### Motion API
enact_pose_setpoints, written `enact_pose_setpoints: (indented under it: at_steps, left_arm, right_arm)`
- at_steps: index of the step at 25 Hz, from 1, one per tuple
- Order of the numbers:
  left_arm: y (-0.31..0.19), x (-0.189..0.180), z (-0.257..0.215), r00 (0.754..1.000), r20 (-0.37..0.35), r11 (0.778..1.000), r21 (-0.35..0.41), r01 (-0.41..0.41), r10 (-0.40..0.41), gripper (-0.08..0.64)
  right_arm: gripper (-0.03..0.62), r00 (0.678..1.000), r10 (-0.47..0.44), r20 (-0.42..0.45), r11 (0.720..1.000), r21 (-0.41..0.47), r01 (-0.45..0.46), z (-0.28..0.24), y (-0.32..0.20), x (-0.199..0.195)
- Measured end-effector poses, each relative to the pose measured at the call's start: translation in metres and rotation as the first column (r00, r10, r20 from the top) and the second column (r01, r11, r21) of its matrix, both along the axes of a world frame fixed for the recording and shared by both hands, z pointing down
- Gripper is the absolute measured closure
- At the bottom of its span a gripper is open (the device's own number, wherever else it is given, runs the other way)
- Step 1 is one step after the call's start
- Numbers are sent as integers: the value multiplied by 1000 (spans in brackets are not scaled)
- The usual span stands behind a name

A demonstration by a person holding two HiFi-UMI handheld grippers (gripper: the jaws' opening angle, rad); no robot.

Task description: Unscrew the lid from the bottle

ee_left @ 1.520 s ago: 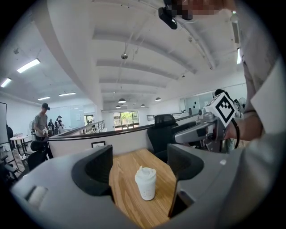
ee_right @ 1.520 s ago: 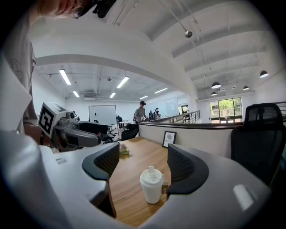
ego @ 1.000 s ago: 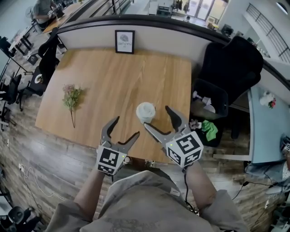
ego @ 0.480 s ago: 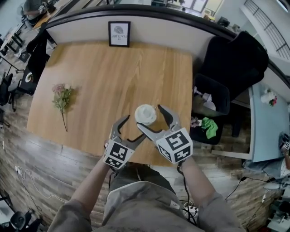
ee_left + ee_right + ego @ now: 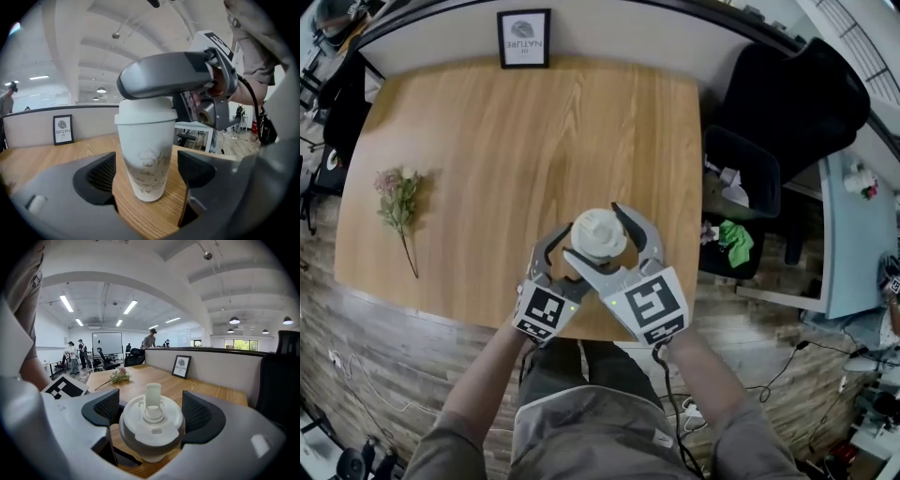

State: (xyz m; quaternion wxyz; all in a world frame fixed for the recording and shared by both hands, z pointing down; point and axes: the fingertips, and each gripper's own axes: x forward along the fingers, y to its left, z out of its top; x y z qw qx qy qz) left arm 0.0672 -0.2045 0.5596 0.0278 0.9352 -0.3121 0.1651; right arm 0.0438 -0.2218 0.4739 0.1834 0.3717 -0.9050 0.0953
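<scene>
A white bottle (image 5: 598, 232) with a white screw lid and flip spout stands upright near the front edge of the wooden table (image 5: 506, 141). My left gripper (image 5: 566, 260) is open, its pads on either side of the bottle's body (image 5: 145, 159) low down, with small gaps; its jaws have opened slightly wider within the last second. My right gripper (image 5: 595, 231) sits higher and is open. The lid (image 5: 151, 420) lies between its pads, very close to both. In the left gripper view, a grey finger of the right gripper (image 5: 164, 77) crosses just above the lid.
A framed sign (image 5: 523, 37) leans against the partition at the table's back edge. A flower sprig (image 5: 398, 192) lies at the table's left. A black chair (image 5: 797, 94) and a dark bin (image 5: 736, 202) stand off the right side. People (image 5: 75, 355) stand far off.
Both grippers have come down and forward onto the bottle. The left now brackets the body and the right brackets the lid; before, they hung short of it.
</scene>
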Motion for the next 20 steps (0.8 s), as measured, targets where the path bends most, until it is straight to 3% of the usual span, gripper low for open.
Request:
enact_pose_setpoints:
  at_steps: [4, 11, 13, 16, 18, 20]
  left_arm:
    - [-6, 5, 5, 1000, -24, 1000, 24, -14, 14, 171]
    - [-3, 8, 5, 996, -60, 996, 66, -61, 65, 213]
    - [-2, 7, 4, 994, -90, 997, 55, -59, 64, 216]
    - [-1, 5, 2, 990, -111, 995, 47, -83, 88, 224]
    - [-1, 4, 2, 987, -112, 993, 45, -109, 114, 225]
    - [-1, 4, 1, 984, -113, 989, 50, -136, 141, 229]
  right_arm:
    - [179, 999, 36, -19, 999, 24, -36, 9, -5, 2]
    - [184, 998, 53, 29, 998, 26, -53, 10, -6, 4]
    - [186, 999, -2, 41, 1000, 30, 1, 10, -3, 2]
    - [186, 986, -154, 65, 988, 29, 152, 8, 1, -3]
    - [186, 955, -288, 77, 958, 34, 286, 6, 5, -6]
    - [186, 903, -422, 84, 906, 43, 420, 4, 9, -9]
